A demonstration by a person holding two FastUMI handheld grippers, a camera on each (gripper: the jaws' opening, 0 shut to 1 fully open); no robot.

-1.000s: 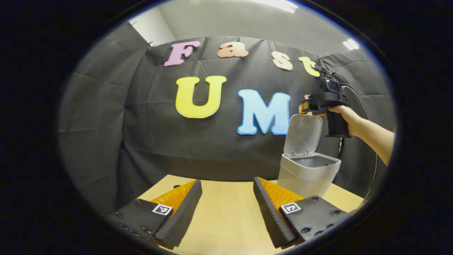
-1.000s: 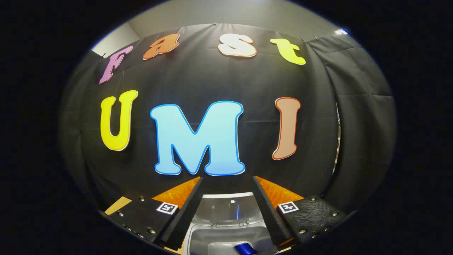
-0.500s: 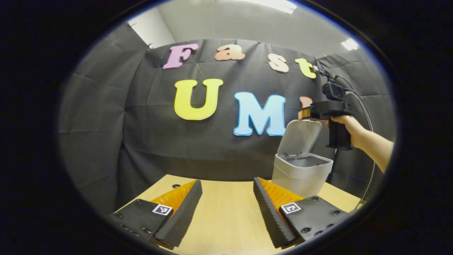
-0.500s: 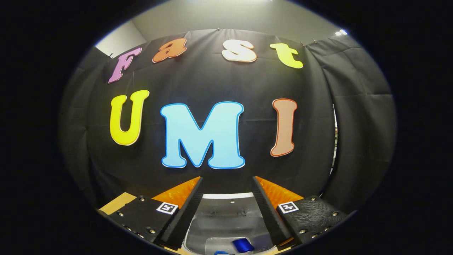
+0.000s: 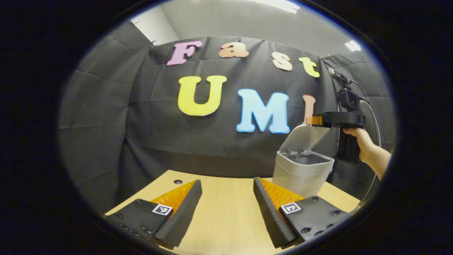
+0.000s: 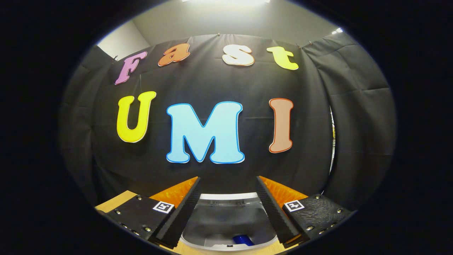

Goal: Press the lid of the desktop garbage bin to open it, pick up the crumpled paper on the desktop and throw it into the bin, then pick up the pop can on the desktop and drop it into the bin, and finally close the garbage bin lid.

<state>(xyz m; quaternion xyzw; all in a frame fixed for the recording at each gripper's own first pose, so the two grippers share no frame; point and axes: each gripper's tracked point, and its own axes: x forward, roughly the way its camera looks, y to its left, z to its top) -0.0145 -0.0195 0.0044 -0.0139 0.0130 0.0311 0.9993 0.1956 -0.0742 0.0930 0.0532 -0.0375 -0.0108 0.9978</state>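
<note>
Final step in hand, by my reading: closing the lid.

Right claw (image 6: 228, 209): jaws spread, nothing between them. In the left gripper view I see it (image 5: 313, 120) held level above the garbage bin (image 5: 300, 173), its front end just at the top edge of the lid (image 5: 306, 136). I cannot tell whether it actually touches the lid. I hold it there because the lid hinges at the far side and must be pushed forward and down from above; the flat of the claw will do for that, so no grip is needed, hence released.

Lid: tilted about halfway, neither upright nor shut. In the right gripper view its inner face (image 6: 226, 217) slopes toward me between my fingers.

Pop can (image 6: 242, 240): a blue object lies inside the bin, low in the right gripper view; I take it for the can, so that step looks done. Crumpled paper: presumably under it in the bin, not confirmed.

Left claw (image 5: 226, 209): jaws spread, empty, held low over the bench (image 5: 226, 198) to the near left of the bin, well apart from it. Parked there so it stays out of the lid's swing.

Hand (image 5: 361, 141) grips the right claw's handle to the right of the bin.

Next move calls for a steady downward press until the lid seats; risk is the claw slipping off the lid's edge.
</note>
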